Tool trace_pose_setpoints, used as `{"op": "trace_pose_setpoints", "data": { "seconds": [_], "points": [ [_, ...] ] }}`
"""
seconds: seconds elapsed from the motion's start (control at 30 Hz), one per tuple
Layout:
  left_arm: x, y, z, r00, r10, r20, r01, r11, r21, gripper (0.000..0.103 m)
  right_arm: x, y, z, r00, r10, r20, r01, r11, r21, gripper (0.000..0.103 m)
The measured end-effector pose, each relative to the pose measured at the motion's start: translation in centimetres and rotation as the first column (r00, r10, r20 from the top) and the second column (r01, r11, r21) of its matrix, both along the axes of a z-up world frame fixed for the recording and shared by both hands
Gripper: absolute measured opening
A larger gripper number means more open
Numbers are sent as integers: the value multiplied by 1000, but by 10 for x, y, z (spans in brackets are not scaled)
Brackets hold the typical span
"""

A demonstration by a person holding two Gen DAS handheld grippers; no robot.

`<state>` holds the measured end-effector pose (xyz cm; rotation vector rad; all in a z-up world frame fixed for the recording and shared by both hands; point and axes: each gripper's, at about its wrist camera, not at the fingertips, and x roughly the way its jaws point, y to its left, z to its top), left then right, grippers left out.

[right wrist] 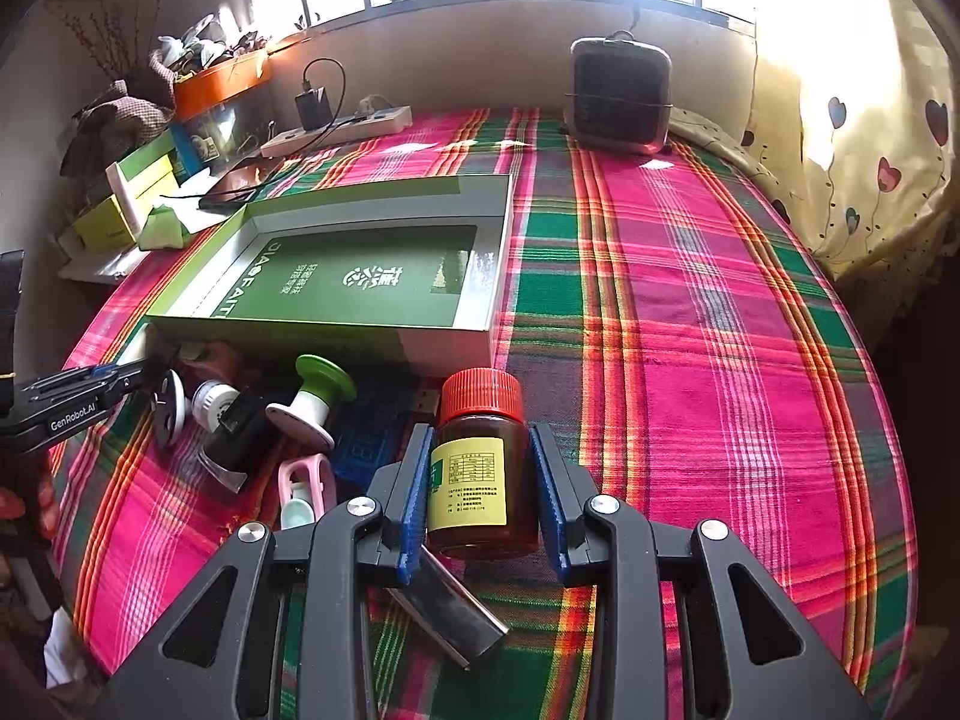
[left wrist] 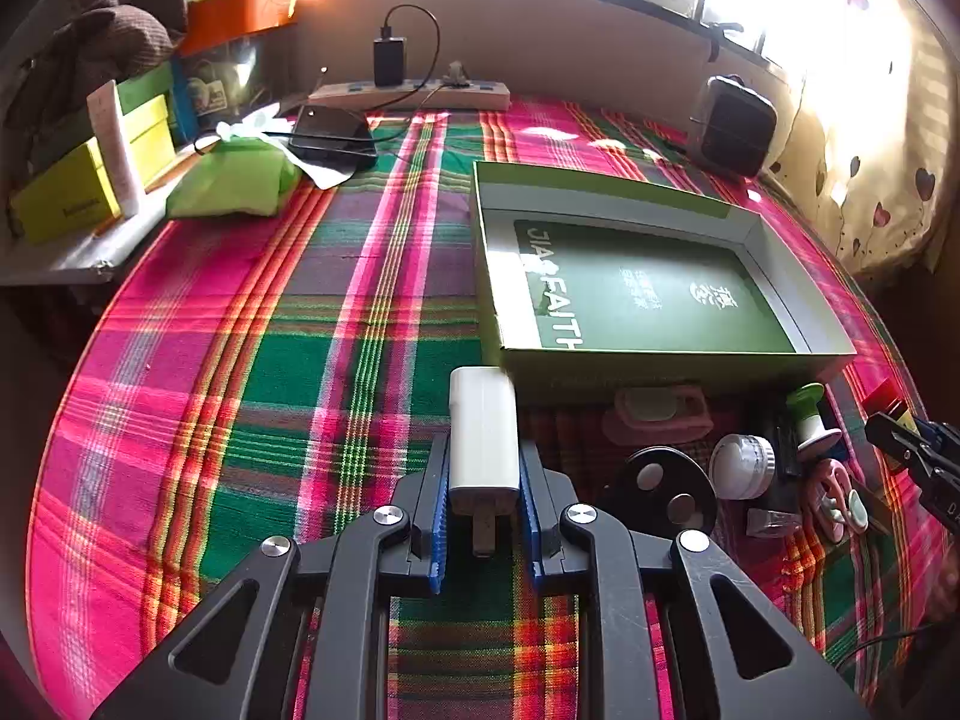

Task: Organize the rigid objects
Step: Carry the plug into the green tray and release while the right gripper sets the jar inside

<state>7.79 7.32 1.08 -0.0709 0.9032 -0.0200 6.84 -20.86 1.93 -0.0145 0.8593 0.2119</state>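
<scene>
Beyond the plaid cloth [left wrist: 252, 360], the open box [left wrist: 498, 276] is faced by the left gripper [left wrist: 483, 516], clamped on a white charger [left wrist: 483, 438], and the right gripper [right wrist: 483, 498], clamped on a brown bottle [right wrist: 483, 462].

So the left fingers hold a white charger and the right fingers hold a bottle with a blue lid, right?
Not quite. The bottle has a red lid, as the right wrist view shows. The right fingers do hold it, and the left fingers do hold the white charger.

A surface covered by a plaid cloth [right wrist: 690, 300] is seen; an open green box [right wrist: 336, 324] is laid toward ten o'clock, small items [right wrist: 300, 414] clustered just beside it.
</scene>
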Motion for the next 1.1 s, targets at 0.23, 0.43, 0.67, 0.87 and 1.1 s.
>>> {"op": "trace_pose_setpoints", "data": {
  "seconds": [0.23,0.43,0.67,0.87,1.1],
  "points": [
    [-4,0,21,999,-27,28,27,1000,-10,19,1,1,8,1000,2,5,-2,1000,3,33],
    [5,-4,38,997,-55,49,56,998,-15,19,7,2,25,999,10,33,-10,1000,-4,33],
    [20,-9,51,994,-81,73,83,996,-27,19,29,9,42,999,25,48,-25,1000,-7,33],
    [34,-12,60,992,-85,97,89,995,-36,19,46,19,45,998,40,46,-40,999,-1,33],
    [71,-16,51,994,-92,66,94,995,-29,19,73,29,42,999,46,26,-46,999,-10,33]
  ]
}}
